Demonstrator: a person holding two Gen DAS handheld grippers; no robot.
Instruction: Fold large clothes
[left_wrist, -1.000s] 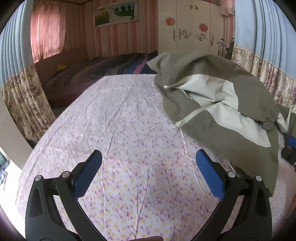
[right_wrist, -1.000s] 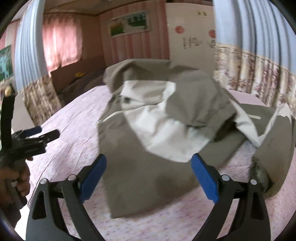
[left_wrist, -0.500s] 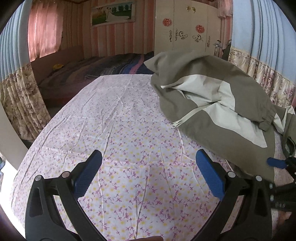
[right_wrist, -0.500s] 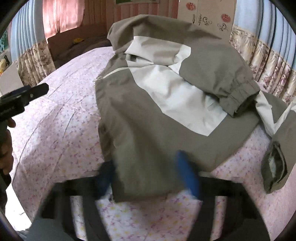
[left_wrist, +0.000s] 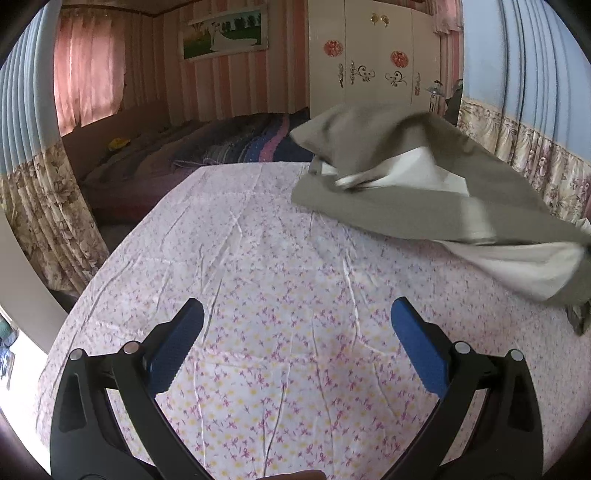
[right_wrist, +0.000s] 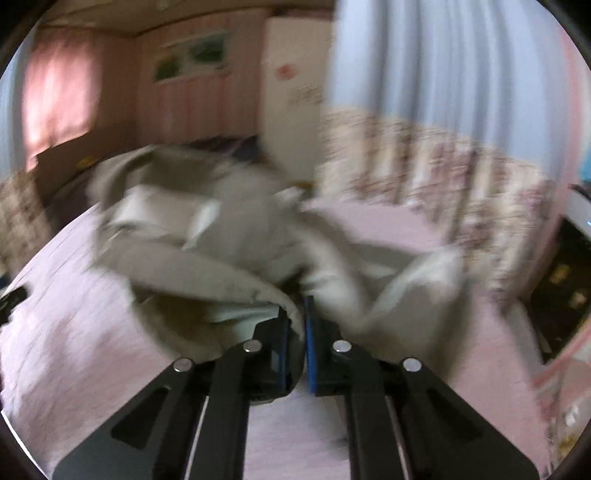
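An olive and cream jacket (left_wrist: 424, 199) lies crumpled at the far right of the bed's floral sheet (left_wrist: 258, 258), its near edge lifted and blurred. My left gripper (left_wrist: 297, 332) hovers open over bare sheet, well to the left of the jacket, with nothing between its blue pads. In the blurred right wrist view the jaws of my right gripper (right_wrist: 295, 321) are closing, and a fold of the jacket's (right_wrist: 229, 236) edge is pinched between the pads. The rest of the jacket trails away from that gripper across the bed.
A second bed with dark blankets (left_wrist: 221, 147) stands beyond the sheet's far edge, and a cream wardrobe (left_wrist: 369, 62) behind it. Flowered curtains (left_wrist: 524, 155) line the right side. The sheet drops off at the left edge (left_wrist: 92, 288).
My right gripper went from wide open to closed on the jacket's near edge and swung up and sideways with it. The jacket shifted and bunched toward the right. My left gripper stayed open.
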